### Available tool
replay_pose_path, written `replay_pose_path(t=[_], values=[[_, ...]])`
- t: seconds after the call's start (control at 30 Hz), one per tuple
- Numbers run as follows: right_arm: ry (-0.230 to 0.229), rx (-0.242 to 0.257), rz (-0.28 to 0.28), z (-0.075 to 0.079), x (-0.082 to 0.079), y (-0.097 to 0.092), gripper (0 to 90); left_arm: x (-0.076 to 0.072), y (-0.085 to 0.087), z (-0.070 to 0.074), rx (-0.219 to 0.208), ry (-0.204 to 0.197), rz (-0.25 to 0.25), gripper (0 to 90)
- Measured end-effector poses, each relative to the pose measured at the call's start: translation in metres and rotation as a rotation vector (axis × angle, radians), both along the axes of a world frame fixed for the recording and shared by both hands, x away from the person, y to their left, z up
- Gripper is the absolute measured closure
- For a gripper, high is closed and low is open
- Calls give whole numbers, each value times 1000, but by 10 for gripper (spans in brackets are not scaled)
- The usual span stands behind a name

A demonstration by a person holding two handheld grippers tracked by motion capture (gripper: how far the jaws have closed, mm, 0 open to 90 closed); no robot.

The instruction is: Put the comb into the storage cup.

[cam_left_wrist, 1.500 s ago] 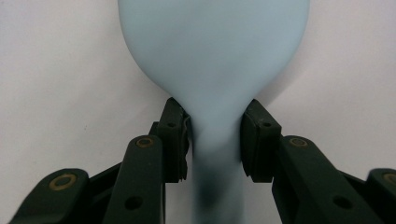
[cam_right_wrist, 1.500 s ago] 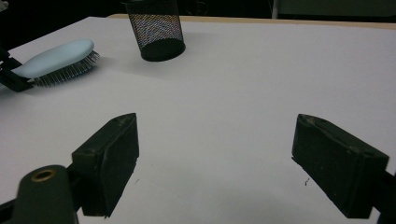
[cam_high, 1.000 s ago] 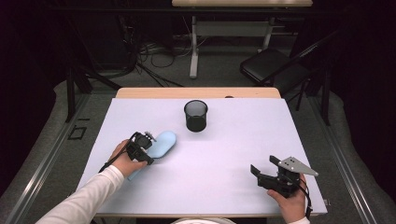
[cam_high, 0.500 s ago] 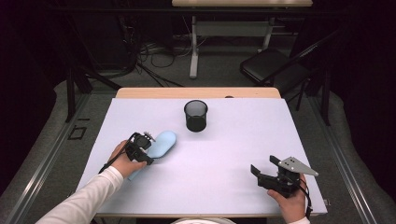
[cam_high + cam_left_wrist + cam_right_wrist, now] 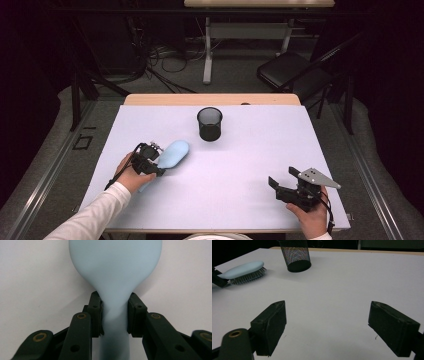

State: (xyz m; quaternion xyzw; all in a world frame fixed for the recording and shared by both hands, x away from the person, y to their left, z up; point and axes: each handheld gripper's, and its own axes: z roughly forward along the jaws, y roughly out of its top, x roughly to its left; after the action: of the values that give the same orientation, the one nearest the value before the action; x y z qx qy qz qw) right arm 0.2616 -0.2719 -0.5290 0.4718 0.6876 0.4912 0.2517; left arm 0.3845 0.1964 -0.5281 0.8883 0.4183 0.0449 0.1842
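**On the left of the table: brush handle clamped, right gripper idle**

Near the table's left edge, the left gripper [image 5: 154,160] has its two black jaws pressed on the narrow neck of a pale blue hairbrush [image 5: 171,153]. Left gripper view: the pads [image 5: 96,313] squeeze the handle from both sides, just below where it flares into the wide oval head. Plastic back of the brush is smooth, matte, rounded, facing up. Right gripper view shows the underside: a dense row of thin grey bristles [image 5: 249,276] resting on the table, brush lying flat, head pointing toward the table's middle. Jaws closed to a narrow gap, set by the handle's width.

Right gripper [image 5: 283,184] sits near the front right corner, held in a hand [image 5: 312,217], grey three-cornered plate on top. Jaws wide apart, nothing between them; blocky black pads [image 5: 270,325] hover just over bare table.

Black wire-mesh cup [image 5: 209,124], cylindrical, upright, open top, solid dark base, stands toward the table's far middle, well apart from both grippers and just beyond the brush head.

Table [image 5: 235,170] surface is flat, matte, very pale lilac-white, with a wooden strip along the far edge. White sleeve [image 5: 95,217] on the left forearm.
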Motion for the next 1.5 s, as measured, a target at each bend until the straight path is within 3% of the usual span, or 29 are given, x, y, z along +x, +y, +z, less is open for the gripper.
replay_pose_path(t=[0.1,0.37,0.77,1.5], values=[[2,1,0,0,0,0,145,-1,3,2,-44,-12,6,698],[0,4,0,0,0,0,145,-1,7,7,-107,-27,24,699],[8,6,-1,-1,1,0,144,-1,10,23,-192,-103,39,698],[11,8,-4,-2,1,0,145,-4,-3,55,-275,-203,-16,698]])
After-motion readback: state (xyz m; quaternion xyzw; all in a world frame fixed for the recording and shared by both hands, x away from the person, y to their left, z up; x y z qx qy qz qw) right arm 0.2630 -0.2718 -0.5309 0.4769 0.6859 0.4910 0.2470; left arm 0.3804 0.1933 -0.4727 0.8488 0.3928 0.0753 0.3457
